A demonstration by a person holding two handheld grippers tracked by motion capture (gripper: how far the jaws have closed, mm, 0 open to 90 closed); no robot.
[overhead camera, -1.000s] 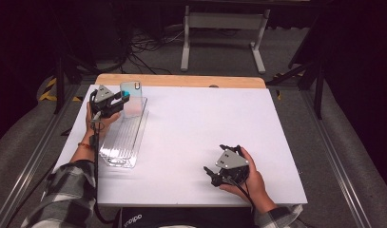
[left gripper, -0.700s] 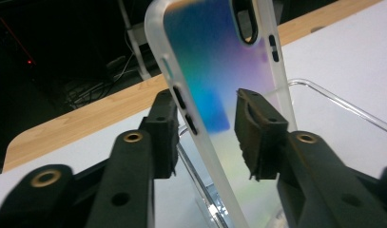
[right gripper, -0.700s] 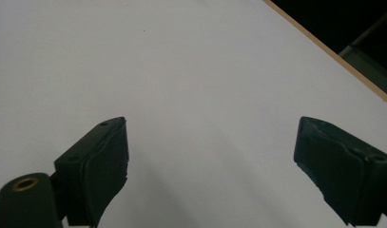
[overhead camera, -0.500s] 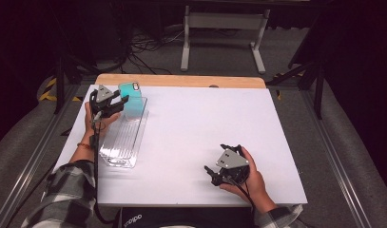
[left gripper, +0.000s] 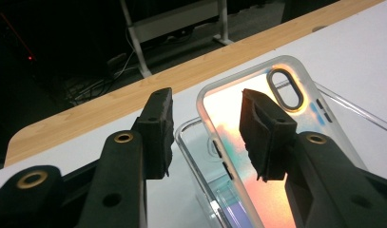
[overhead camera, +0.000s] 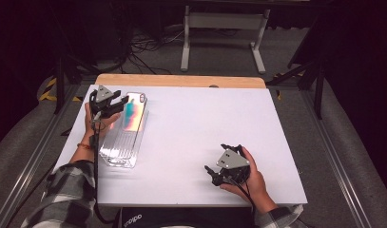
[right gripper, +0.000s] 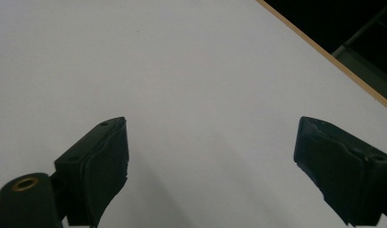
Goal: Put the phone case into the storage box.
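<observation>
Where the left gripper (left gripper: 208,135) fingers have just parted, phone case (left gripper: 257,156) half hidden, loose

We see a white surface (overhead camera: 191,128) with wooden far edge, grey floor (overhead camera: 353,142), a metal stand (overhead camera: 223,28), dark room behind

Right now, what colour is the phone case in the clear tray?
Iridescent orange-pink with teal patches and a clear rim; the phone case shows best in the left gripper view.

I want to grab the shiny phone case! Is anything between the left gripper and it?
Nothing visible blocks it. The left gripper is right at the iridescent phone case, its jaws apart, having just been opening, with the case's edge between them. The case leans on a clear tray.
</observation>
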